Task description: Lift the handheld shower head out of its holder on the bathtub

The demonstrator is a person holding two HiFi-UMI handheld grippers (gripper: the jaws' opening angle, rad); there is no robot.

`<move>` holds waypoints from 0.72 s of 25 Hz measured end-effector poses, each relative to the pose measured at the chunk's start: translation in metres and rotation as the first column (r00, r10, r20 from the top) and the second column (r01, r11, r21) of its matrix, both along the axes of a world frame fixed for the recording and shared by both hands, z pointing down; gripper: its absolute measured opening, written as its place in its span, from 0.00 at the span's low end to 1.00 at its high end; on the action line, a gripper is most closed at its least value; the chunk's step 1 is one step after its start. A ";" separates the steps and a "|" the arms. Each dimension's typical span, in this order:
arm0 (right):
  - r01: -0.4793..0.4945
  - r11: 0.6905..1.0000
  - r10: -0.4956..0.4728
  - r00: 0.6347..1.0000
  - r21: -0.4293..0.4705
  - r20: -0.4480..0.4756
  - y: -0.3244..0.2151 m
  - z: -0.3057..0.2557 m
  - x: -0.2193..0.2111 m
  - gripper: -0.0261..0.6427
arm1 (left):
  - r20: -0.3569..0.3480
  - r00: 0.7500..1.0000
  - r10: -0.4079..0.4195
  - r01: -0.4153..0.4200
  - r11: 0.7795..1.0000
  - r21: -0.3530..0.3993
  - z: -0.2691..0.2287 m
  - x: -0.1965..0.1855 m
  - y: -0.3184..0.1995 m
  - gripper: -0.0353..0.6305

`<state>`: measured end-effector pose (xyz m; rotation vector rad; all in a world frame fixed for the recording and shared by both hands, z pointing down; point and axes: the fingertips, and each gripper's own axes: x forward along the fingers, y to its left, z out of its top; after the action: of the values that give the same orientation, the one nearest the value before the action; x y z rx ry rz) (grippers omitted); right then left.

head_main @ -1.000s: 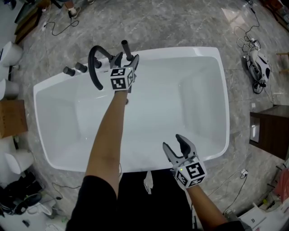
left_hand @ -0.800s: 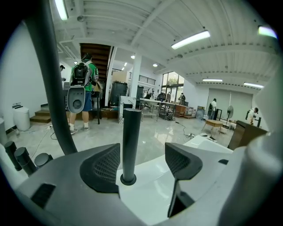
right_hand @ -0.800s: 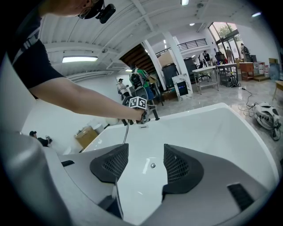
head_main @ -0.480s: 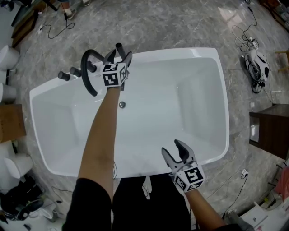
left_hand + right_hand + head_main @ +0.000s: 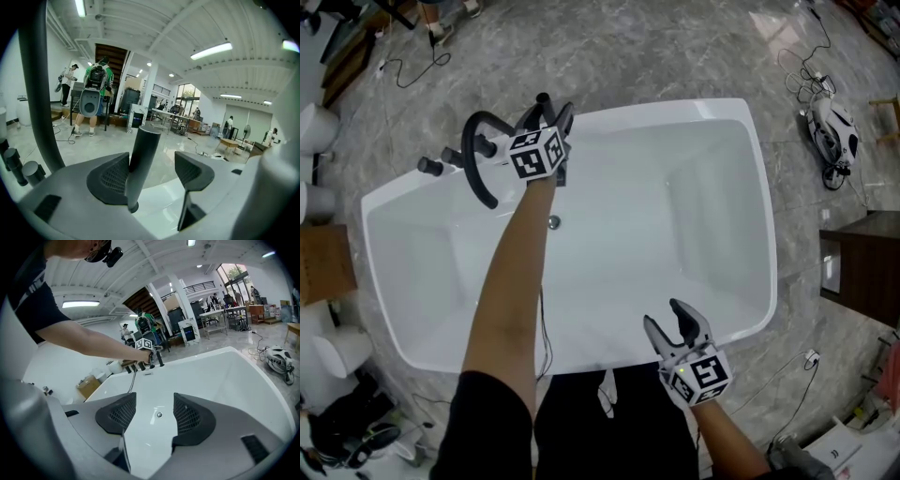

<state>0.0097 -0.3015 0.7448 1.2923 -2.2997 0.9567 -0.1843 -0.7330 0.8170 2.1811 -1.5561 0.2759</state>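
Grey marble floor, white bathtub. Left tongs parted around upright black shower head handle: handle against left pad, clear of right, standing on far rim beside arched spout. Right tongs parted, empty, over near rim.

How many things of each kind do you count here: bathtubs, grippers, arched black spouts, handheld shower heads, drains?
Bathtub: 1
Grippers: 2, the left gripper and the right gripper
Arched black spout: 1
Handheld shower head: 1
Drain: 1
Total: 6
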 end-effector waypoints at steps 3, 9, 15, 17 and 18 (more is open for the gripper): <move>-0.006 1.000 0.006 1.000 0.001 0.003 0.003 0.001 0.011 0.38 | 0.022 0.999 -0.041 0.041 0.999 -0.005 0.001 -0.003 -0.001 0.44; -0.007 1.000 0.007 1.000 -0.017 0.010 0.009 0.001 0.012 0.37 | 0.097 0.995 -0.036 0.037 0.999 -0.012 0.008 -0.015 -0.001 0.28; 0.004 0.999 -0.004 1.000 -0.033 0.005 0.014 0.005 0.007 0.37 | 0.123 0.992 -0.006 0.011 0.999 -0.040 0.010 -0.021 0.000 0.25; 0.003 1.000 -0.003 1.000 -0.028 0.005 0.010 0.004 0.003 0.37 | 0.123 0.992 -0.009 0.015 0.999 -0.048 0.009 -0.025 0.002 0.25; 0.004 1.000 -0.004 1.000 -0.023 0.008 0.007 0.003 0.000 0.37 | 0.125 0.992 -0.006 0.012 0.999 -0.051 0.007 -0.027 0.004 0.25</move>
<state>0.0099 -0.2943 0.7480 1.2764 -2.2892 0.9858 -0.2116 -0.7292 0.8243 2.1534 -1.6059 0.4518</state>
